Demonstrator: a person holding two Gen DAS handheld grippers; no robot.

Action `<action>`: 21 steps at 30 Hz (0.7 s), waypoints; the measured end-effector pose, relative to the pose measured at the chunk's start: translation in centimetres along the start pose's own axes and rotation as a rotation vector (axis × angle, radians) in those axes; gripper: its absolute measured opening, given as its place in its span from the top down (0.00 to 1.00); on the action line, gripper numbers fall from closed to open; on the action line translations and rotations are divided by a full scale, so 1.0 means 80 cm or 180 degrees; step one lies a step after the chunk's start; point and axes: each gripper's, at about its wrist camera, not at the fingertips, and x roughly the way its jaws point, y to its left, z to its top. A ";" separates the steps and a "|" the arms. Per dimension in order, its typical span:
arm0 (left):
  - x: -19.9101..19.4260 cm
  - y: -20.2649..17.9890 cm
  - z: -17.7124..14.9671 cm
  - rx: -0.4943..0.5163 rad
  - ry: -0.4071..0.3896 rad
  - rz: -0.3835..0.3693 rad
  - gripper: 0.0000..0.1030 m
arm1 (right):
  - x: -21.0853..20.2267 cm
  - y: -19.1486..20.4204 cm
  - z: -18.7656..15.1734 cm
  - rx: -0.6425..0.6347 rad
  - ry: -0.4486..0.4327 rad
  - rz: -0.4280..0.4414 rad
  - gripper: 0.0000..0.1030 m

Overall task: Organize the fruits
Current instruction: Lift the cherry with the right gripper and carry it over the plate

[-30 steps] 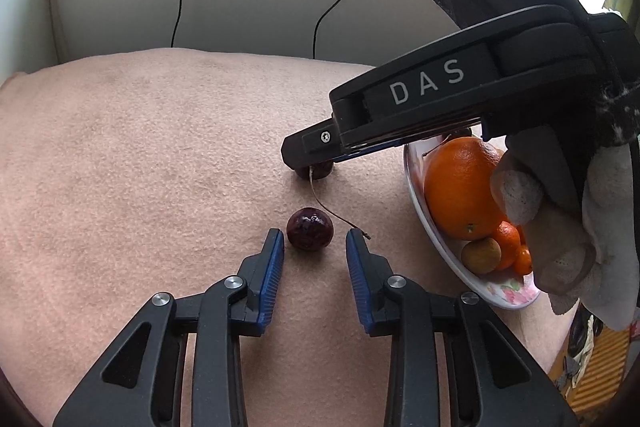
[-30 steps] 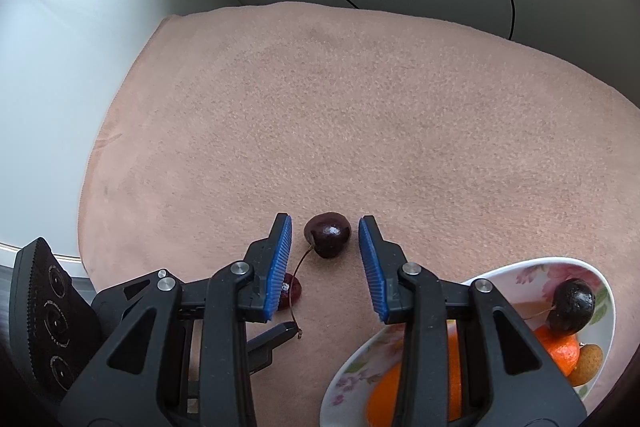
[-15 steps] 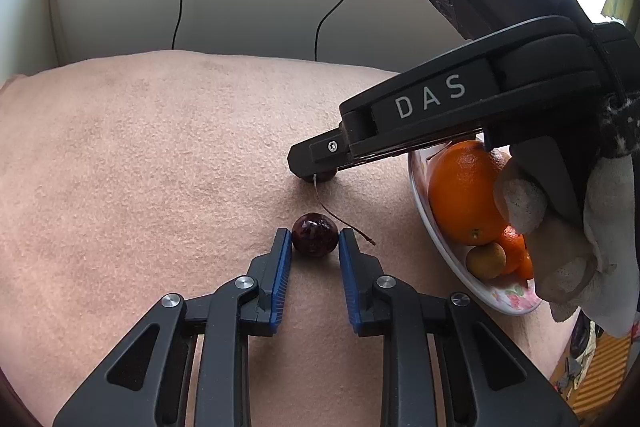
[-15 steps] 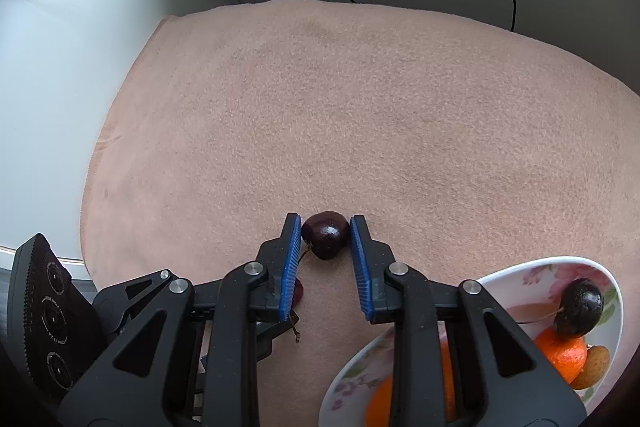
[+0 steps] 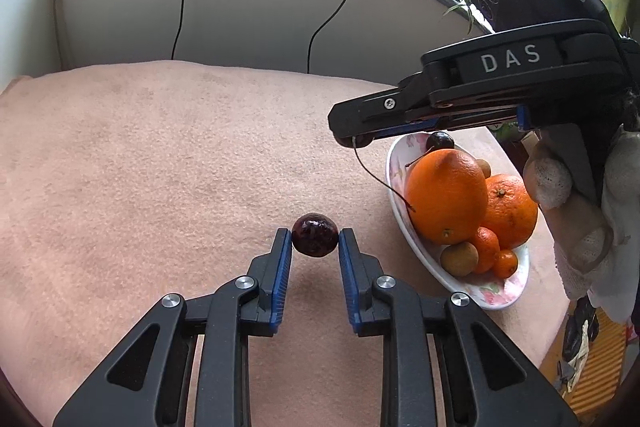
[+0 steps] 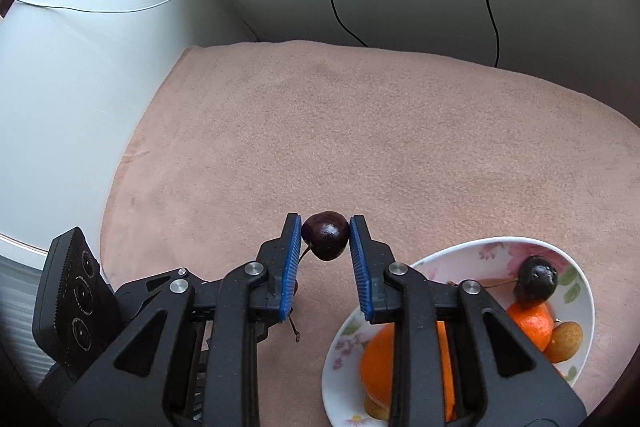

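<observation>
My left gripper (image 5: 314,242) is shut on a dark red cherry (image 5: 314,235) and holds it above the pink cloth. My right gripper (image 6: 325,237) is shut on a second dark cherry (image 6: 325,235) with a thin stem (image 5: 382,179), lifted off the cloth. In the left wrist view the right gripper (image 5: 354,139) hangs beside the floral plate (image 5: 496,297). The plate holds a big orange (image 5: 446,195), a second orange (image 5: 510,211), small tangerines, a brown fruit (image 5: 459,259) and another cherry (image 6: 535,279).
The pink cloth (image 5: 140,167) covers the table. A grey wall with black cables (image 5: 178,7) stands behind it. The cloth's left edge (image 6: 132,155) drops off beside a white surface. The plate (image 6: 340,343) sits at the table's right end.
Both grippers have closed on their cherries and lifted them off the cloth. The right gripper has moved toward the plate.
</observation>
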 end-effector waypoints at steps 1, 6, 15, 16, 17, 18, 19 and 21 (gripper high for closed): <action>-0.001 -0.003 -0.003 0.0003 -0.0008 -0.0011 0.78 | -0.008 -0.002 -0.002 0.0006 -0.0028 0.0017 0.75; -0.017 -0.013 -0.012 0.0035 -0.0054 -0.0089 0.78 | -0.043 -0.014 -0.016 0.0035 -0.0177 0.0009 0.75; -0.046 -0.038 -0.020 0.0151 -0.0138 -0.0227 0.78 | -0.095 -0.029 -0.044 0.0059 -0.0446 -0.0106 0.75; -0.048 -0.041 -0.020 0.0172 -0.0142 -0.0238 0.78 | -0.100 -0.032 -0.047 0.0071 -0.0467 -0.0120 0.75; -0.050 -0.045 -0.021 0.0197 -0.0144 -0.0245 0.78 | -0.104 -0.034 -0.050 0.0080 -0.0484 -0.0141 0.75; -0.049 -0.058 -0.019 0.0219 -0.0144 -0.0253 0.78 | -0.108 -0.037 -0.054 0.0090 -0.0499 -0.0162 0.75; -0.050 -0.061 -0.020 0.0237 -0.0144 -0.0269 0.78 | -0.112 -0.040 -0.058 0.0098 -0.0517 -0.0178 0.75; -0.048 -0.069 -0.018 0.0272 -0.0143 -0.0298 0.78 | -0.118 -0.043 -0.064 0.0130 -0.0537 -0.0176 0.75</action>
